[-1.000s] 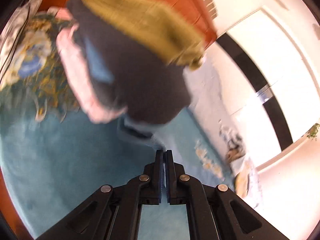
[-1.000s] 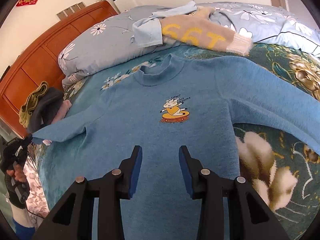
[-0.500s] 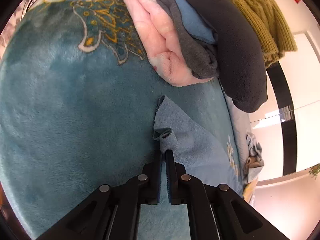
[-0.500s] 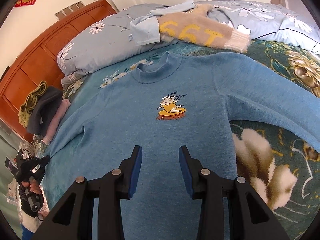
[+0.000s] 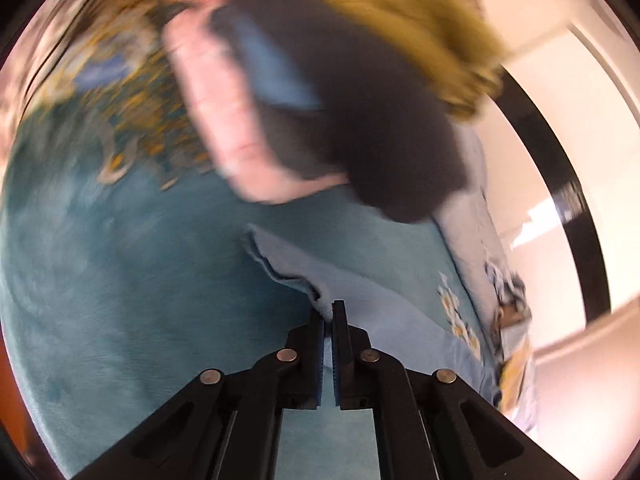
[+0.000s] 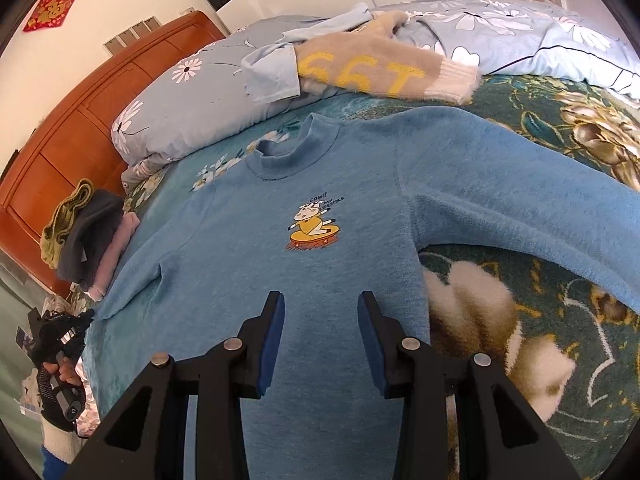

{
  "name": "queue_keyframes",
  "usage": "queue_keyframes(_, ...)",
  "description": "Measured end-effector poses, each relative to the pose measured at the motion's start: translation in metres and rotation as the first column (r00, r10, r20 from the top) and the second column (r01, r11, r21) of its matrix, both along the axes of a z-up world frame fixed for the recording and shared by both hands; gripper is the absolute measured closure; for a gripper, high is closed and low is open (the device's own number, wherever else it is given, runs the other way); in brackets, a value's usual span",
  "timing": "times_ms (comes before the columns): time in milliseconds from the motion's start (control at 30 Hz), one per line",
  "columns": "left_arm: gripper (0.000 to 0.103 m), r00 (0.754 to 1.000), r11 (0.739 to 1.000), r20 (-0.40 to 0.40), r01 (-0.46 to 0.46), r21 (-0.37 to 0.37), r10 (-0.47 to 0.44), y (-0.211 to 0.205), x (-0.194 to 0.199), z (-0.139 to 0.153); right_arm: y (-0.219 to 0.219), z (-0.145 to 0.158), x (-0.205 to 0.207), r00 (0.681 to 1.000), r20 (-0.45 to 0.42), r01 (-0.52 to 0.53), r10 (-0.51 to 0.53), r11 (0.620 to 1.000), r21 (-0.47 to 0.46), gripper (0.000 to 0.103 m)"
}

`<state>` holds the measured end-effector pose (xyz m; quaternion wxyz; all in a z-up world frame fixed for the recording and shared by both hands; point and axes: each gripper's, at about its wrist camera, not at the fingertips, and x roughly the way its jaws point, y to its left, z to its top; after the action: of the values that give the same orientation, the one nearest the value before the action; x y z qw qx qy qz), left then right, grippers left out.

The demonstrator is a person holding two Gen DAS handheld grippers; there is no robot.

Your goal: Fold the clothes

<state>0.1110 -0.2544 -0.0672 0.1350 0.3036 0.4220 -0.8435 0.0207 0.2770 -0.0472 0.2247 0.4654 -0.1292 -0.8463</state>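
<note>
A blue sweater [image 6: 240,264] with a cartoon cow print lies face up on the bed, sleeves spread. In the left wrist view, which is blurred, my left gripper [image 5: 328,309] is closing, its jaws almost together, with the cuff of the sweater's sleeve [image 5: 360,292] pinched between the pads. The right wrist view shows that same left gripper [image 6: 60,330] in a gloved hand at the bed's left edge, at the sleeve's end. My right gripper [image 6: 320,300] hovers open over the sweater's lower body with nothing between its fingers.
A stack of folded clothes [image 6: 92,232], olive, dark grey and pink, sits by the wooden headboard [image 6: 80,120]. A beige sweater [image 6: 368,68] and a light blue garment lie on the floral pillow [image 6: 192,96]. The teal floral bedspread [image 6: 520,340] lies under everything.
The left gripper has carried the sleeve's end down and outward along the bed's left side, and its view has swung and blurred. The right gripper has edged slightly forward over the sweater.
</note>
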Motion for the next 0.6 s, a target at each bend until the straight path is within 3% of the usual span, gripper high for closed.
queue_keyframes(67,0.099,0.995,0.989,-0.023,0.093,-0.116,-0.096,0.03,-0.021,0.03,0.005,-0.001,-0.002,1.0,0.003,0.007,-0.007,1.0,-0.011,0.064)
queue_keyframes(133,0.1,0.975,0.955,-0.054,0.196,-0.223,-0.213,0.077,-0.056,0.061,0.009,-0.001,-0.004,1.0,0.004,0.009,-0.009,1.0,-0.022,0.064)
queue_keyframes(200,0.1,0.938,0.898,-0.076,0.297,-0.324,-0.337,0.122,-0.085,0.093,0.014,-0.001,-0.005,1.0,0.003,0.008,-0.008,1.0,-0.03,0.064)
queue_keyframes(300,0.1,0.862,0.819,-0.096,0.431,-0.38,-0.498,0.18,-0.123,0.126,0.022,0.003,-0.005,1.0,-0.008,0.013,-0.013,0.999,-0.04,0.064)
queue_keyframes(433,0.1,0.76,0.718,-0.052,0.586,-0.377,-0.648,0.262,-0.16,0.122,0.045,0.007,-0.006,0.998,-0.018,0.061,-0.062,0.997,-0.043,0.064)
queue_keyframes(567,0.099,0.666,0.615,0.042,0.709,-0.344,-0.745,0.341,-0.178,0.079,0.069,0.005,-0.005,0.993,-0.009,0.12,-0.12,0.992,-0.047,0.064)
queue_keyframes(600,0.099,0.651,0.6,0.067,0.73,-0.328,-0.756,0.348,-0.164,0.069,0.074,0.004,-0.004,0.991,-0.005,0.131,-0.131,0.99,-0.047,0.064)
